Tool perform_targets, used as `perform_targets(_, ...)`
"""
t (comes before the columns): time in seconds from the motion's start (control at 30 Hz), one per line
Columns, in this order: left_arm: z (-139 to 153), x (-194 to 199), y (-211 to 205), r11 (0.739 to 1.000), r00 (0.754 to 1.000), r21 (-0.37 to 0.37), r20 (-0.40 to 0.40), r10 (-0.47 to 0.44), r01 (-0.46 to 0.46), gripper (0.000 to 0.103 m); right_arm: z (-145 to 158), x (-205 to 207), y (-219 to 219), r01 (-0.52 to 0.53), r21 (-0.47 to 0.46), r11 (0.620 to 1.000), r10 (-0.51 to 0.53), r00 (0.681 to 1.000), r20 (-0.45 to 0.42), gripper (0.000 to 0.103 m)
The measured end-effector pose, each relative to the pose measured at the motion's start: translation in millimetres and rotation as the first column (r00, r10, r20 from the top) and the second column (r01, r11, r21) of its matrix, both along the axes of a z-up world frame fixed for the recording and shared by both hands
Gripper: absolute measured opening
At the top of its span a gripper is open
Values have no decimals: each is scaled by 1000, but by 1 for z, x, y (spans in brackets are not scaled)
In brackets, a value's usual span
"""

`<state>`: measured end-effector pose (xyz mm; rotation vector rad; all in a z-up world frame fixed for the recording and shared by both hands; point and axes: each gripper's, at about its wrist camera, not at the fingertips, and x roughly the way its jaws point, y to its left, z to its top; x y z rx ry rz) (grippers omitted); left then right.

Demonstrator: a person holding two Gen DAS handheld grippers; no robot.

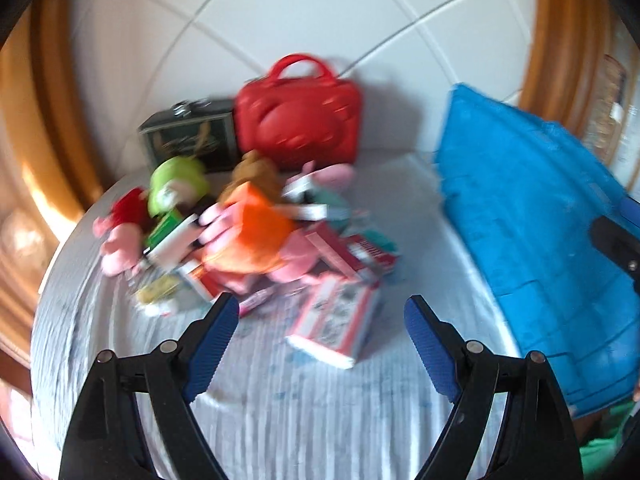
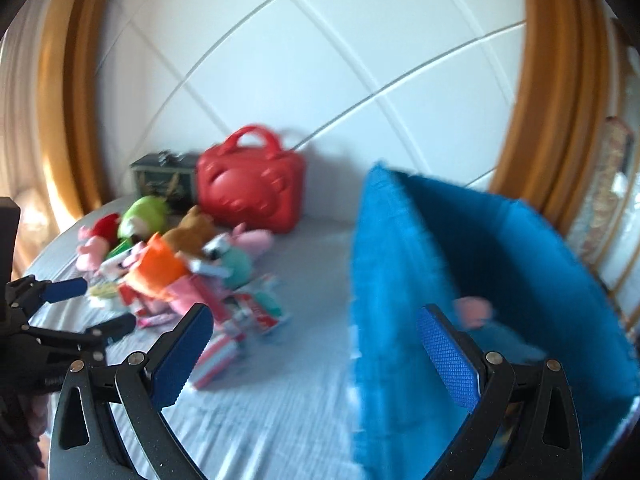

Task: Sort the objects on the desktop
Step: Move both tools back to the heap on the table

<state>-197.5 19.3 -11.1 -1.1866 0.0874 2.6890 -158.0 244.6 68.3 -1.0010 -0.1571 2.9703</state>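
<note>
The left gripper and the right gripper both hang spread wide with nothing between their blue pads. The heap of soft plush toys and flat red-and-white cardboard boxes lies on the pale striped cloth, in front of the red moulded handbag. Of the two, the left gripper looks nearer that heap; the blue fabric bin stands right of the handbag.

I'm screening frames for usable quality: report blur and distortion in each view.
Left wrist view: toy pile and red bag are motion-smeared, wall seams bow from fisheye. Right wrist view: blue bin edge smears, the right tool stays sharp.
</note>
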Motion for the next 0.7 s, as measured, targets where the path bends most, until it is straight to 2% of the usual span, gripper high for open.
perform_targets(0.17, -47, -13, -76, 989, 984, -26, 104, 146, -144, 85, -42, -33, -24, -32, -30, 999, 35, 992, 119, 103)
perform_targets(0.4, -98, -29, -174, 957, 942, -89, 171, 289, -277, 85, -101, -68, -49, 4, -44, 999, 8, 963, 270, 103)
perform_targets(0.57, -128, -55, -225, 949, 924, -94, 218, 314, -301, 85, -136, -81, -69, 26, -60, 998, -4, 939, 344, 103)
perform_targets(0.7, -153, -84, -239, 958, 920, -85, 269, 286, -273, 85, -156, -86, -81, 42, -60, 997, -15, 922, 387, 103)
